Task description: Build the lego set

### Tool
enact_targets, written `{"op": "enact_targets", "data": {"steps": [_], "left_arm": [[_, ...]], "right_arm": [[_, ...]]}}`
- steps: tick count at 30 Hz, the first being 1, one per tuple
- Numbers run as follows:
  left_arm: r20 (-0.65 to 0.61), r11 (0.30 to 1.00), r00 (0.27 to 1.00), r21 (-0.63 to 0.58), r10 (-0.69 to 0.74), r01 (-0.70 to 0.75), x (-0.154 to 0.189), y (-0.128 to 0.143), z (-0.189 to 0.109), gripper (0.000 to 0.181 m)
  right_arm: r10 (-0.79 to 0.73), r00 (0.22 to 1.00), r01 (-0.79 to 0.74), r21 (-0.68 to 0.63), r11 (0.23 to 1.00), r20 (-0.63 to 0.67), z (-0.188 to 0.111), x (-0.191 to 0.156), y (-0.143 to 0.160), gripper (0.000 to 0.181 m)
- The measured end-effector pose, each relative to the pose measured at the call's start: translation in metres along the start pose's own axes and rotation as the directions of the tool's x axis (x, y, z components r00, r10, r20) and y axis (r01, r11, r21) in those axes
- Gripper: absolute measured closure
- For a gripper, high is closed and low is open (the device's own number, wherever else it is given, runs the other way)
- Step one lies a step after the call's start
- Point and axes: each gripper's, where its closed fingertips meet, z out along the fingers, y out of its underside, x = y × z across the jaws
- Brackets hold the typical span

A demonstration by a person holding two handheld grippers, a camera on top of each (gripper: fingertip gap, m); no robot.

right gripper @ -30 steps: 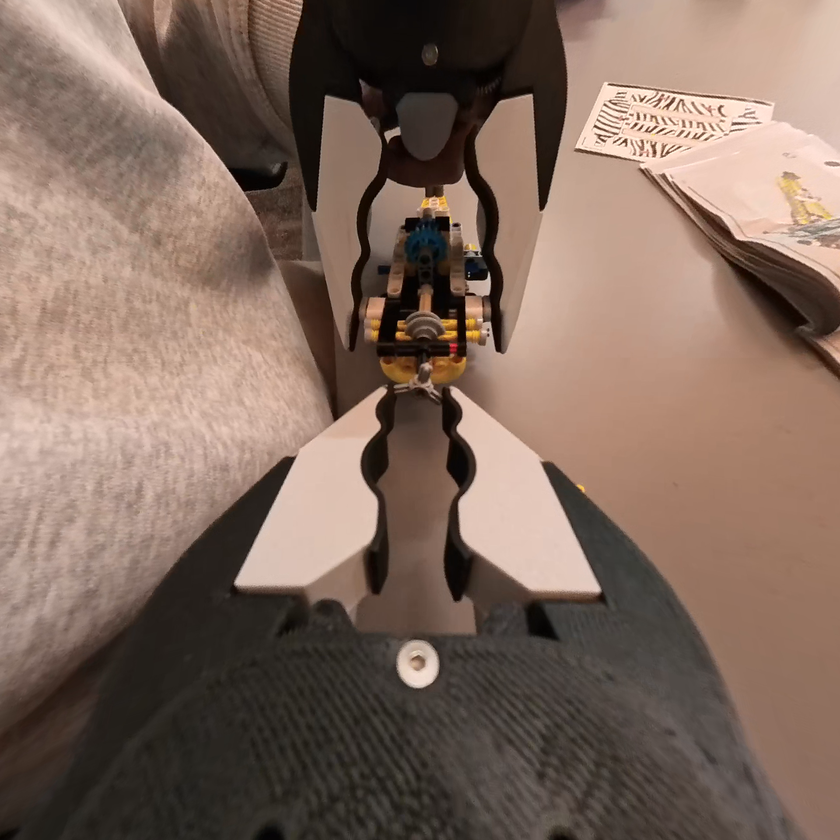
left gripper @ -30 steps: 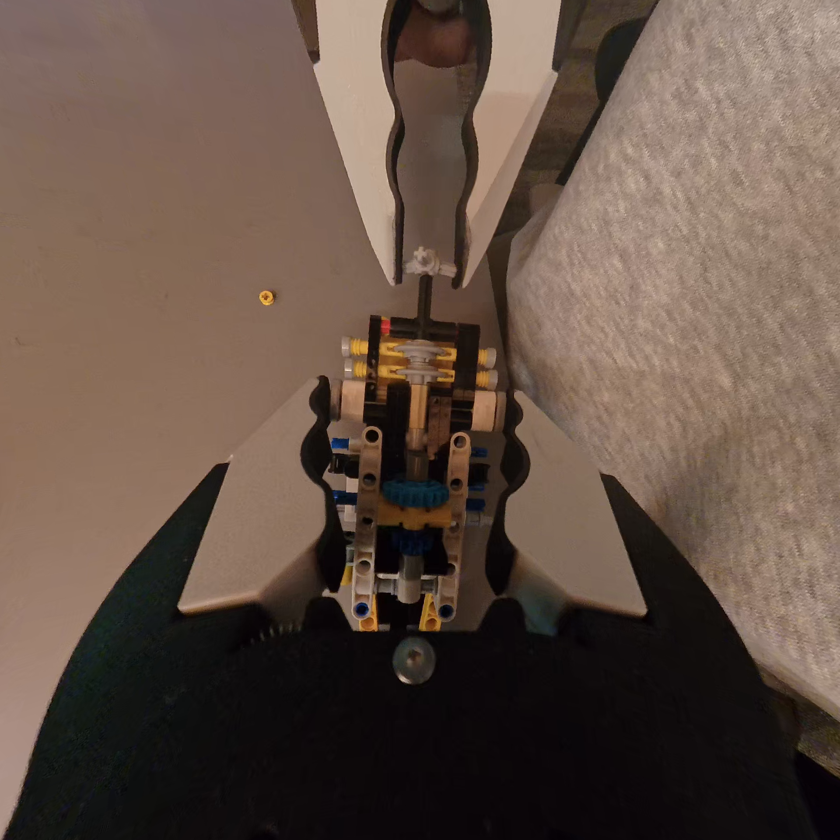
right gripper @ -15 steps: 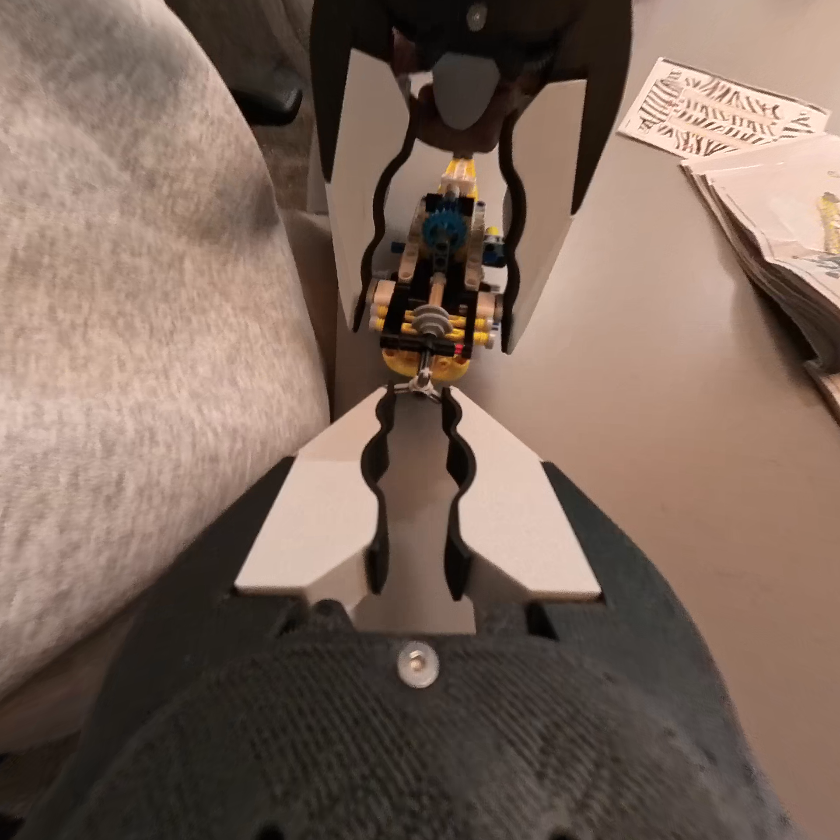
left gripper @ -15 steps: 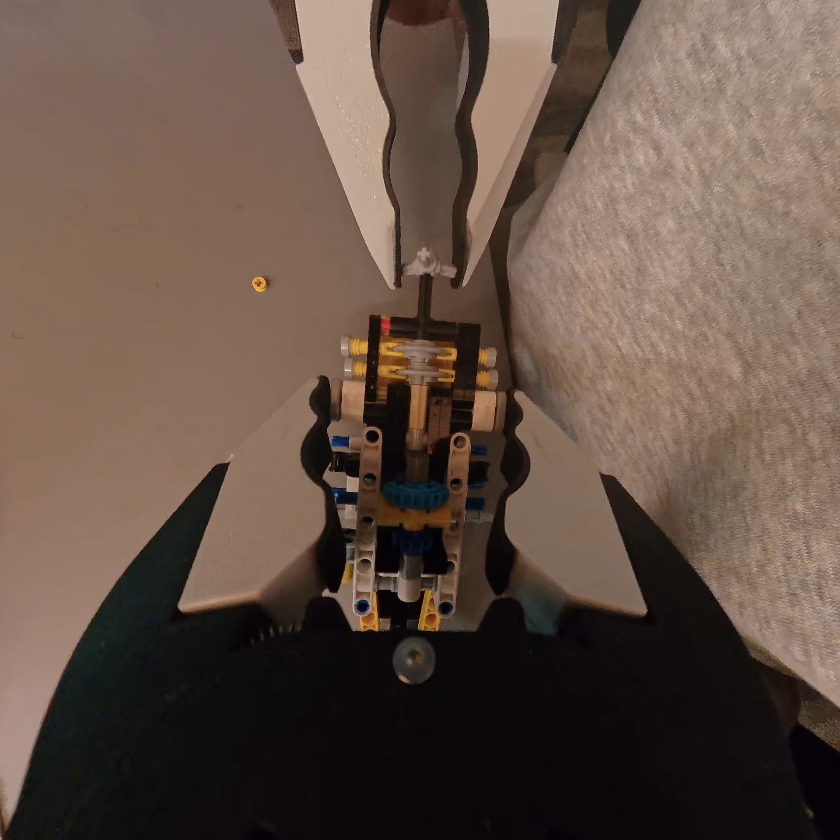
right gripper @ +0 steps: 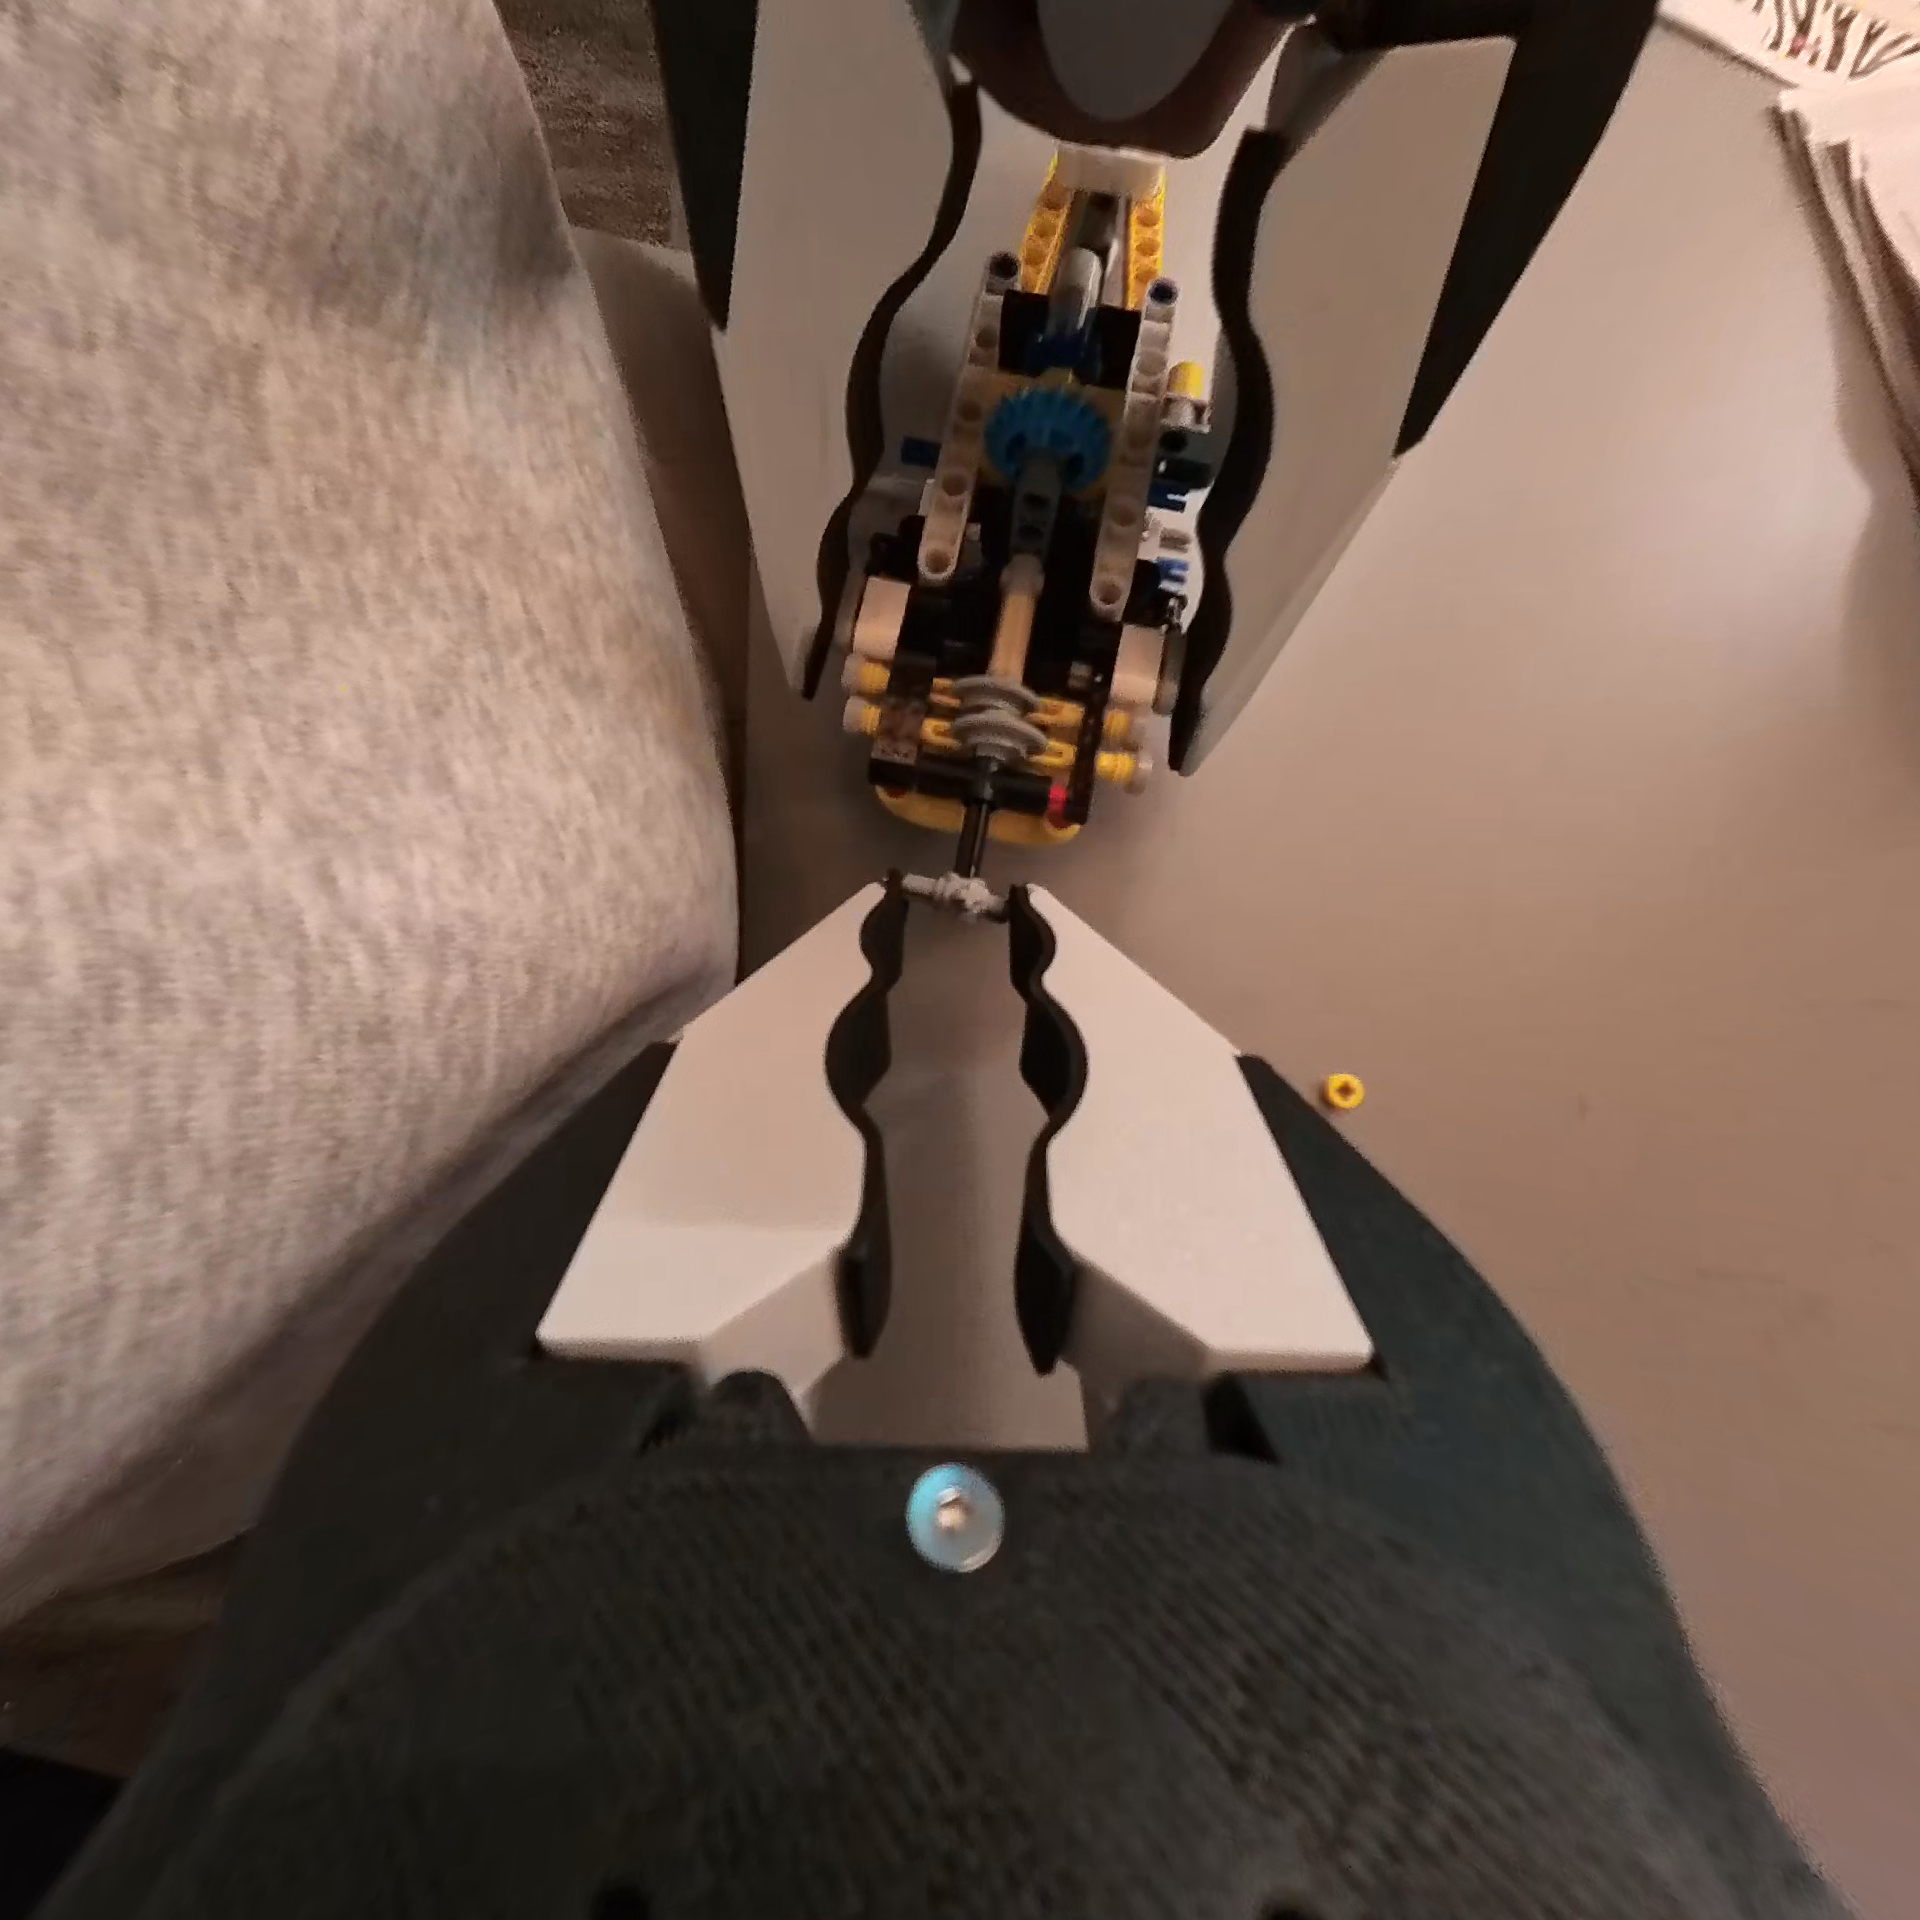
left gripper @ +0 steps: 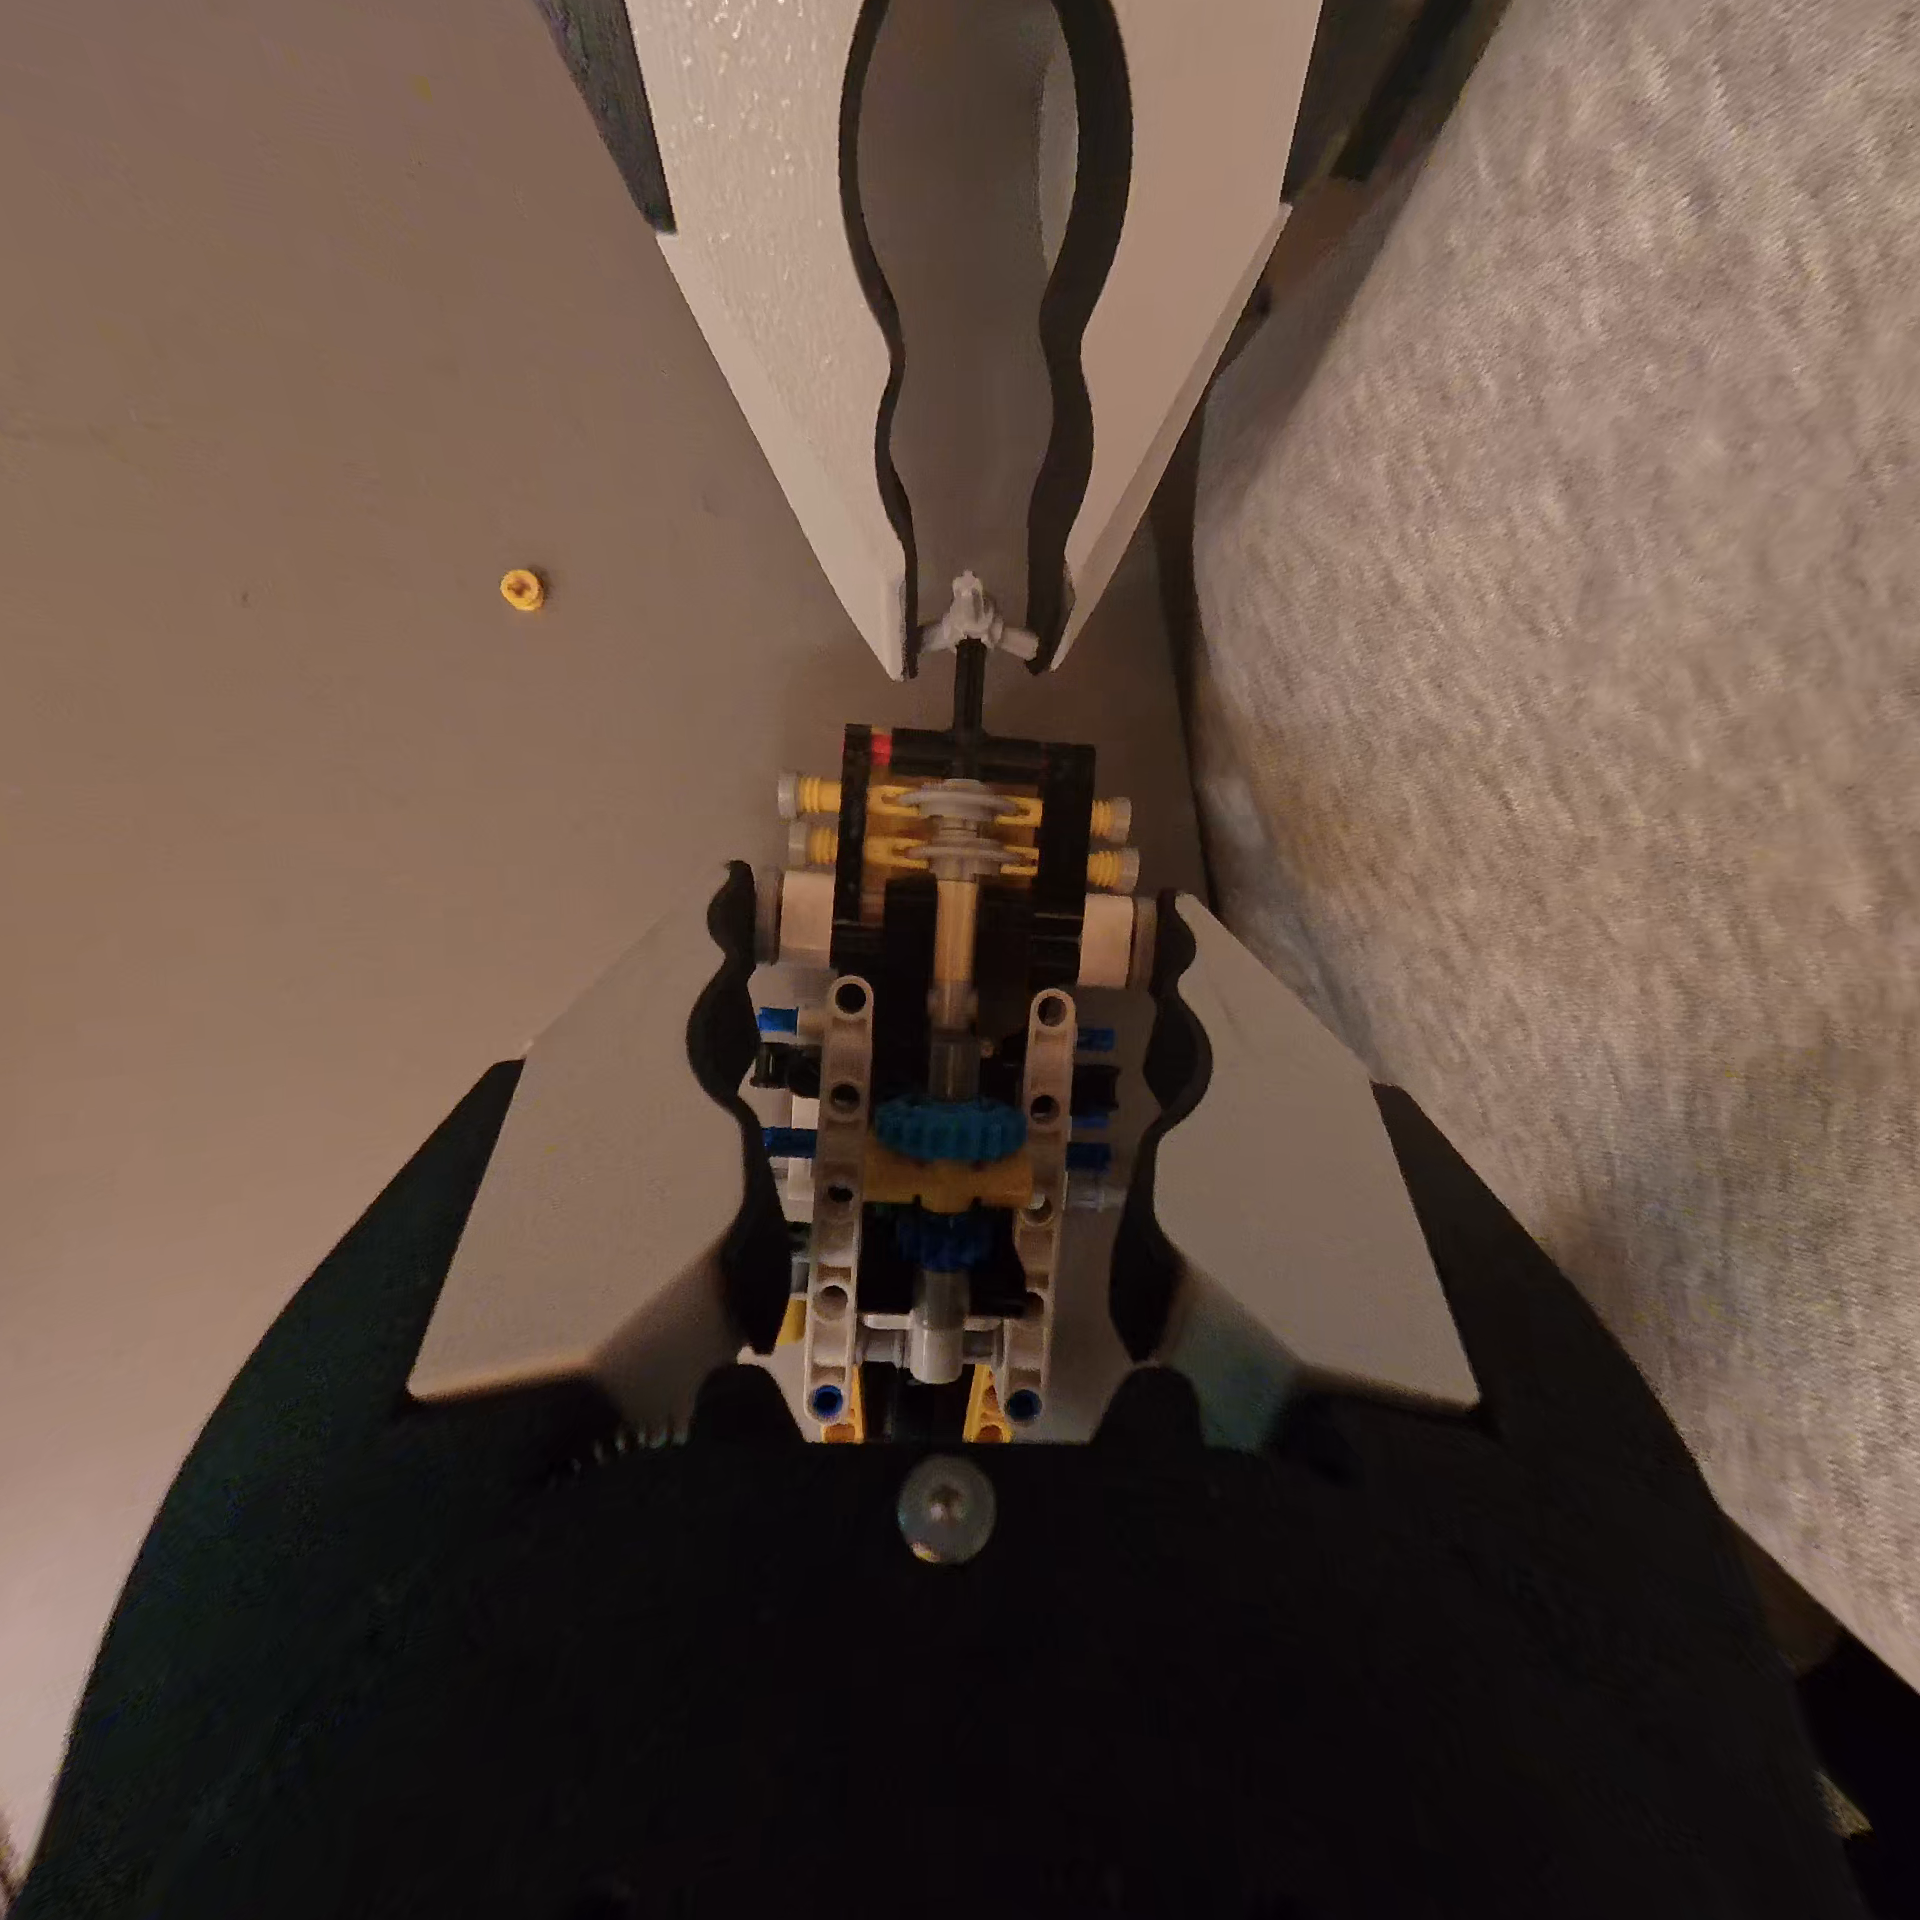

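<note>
I have the lego model (left gripper: 956, 1049) clamped between the jaws of my left gripper (left gripper: 951, 935), at the centre of the left wrist view, held over the table (left gripper: 312, 831). My right gripper (right gripper: 956, 902) comes in from the top of that frame, its jaws closed on a small grey connector (left gripper: 971, 623) seated on the black axle (left gripper: 968, 696) that sticks out of the model's front end.

The model looks light but fragile: beams, pins and a blue gear (left gripper: 943, 1127) that would likely pop apart under a crooked squeeze. I judge the safest hold is across its stiff side beams, as now. The connector is tiny and probably slippery, so I would keep the tips square on its side arms and push straight along the axle.

A loose yellow piece (left gripper: 524, 592) lies on the table at left. Grey fabric (left gripper: 1558, 831) fills the right side.
</note>
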Motion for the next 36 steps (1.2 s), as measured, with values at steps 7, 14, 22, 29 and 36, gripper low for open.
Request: {"op": "enact_targets", "data": {"steps": [7, 14, 22, 29, 36], "left_arm": [[0.0, 0.999, 1.0, -0.05, 0.003, -0.003, -0.003, 0.004, 0.008, 0.107], [0.017, 0.991, 1.0, -0.137, 0.004, -0.002, -0.009, 0.007, 0.012, 0.107], [0.009, 0.987, 1.0, -0.158, -0.007, 0.008, -0.015, 0.007, 0.012, 0.107], [0.032, 0.983, 0.999, -0.178, -0.034, 0.04, -0.019, 0.013, 0.01, 0.107], [0.046, 0.979, 0.997, -0.191, -0.063, 0.071, -0.023, 0.02, 0.005, 0.107]], "right_arm": [[0.071, 0.997, -0.071, 0.012, 0.997, 0.024, 0.011, 0.002, 0.009, 0.162], [0.144, 0.99, -0.142, 0.099, 0.985, -0.007, 0.019, 0.007, 0.016, 0.161], [0.182, 0.979, -0.167, 0.154, 0.974, -0.089, 0.017, 0.013, 0.022, 0.149], [0.288, 0.945, -0.254, 0.208, 0.945, -0.157, 0.008, 0.021, 0.026, 0.149], [0.324, 0.928, -0.284, 0.213, 0.935, -0.185, 0.023, 0.012, 0.019, 0.151]]}}
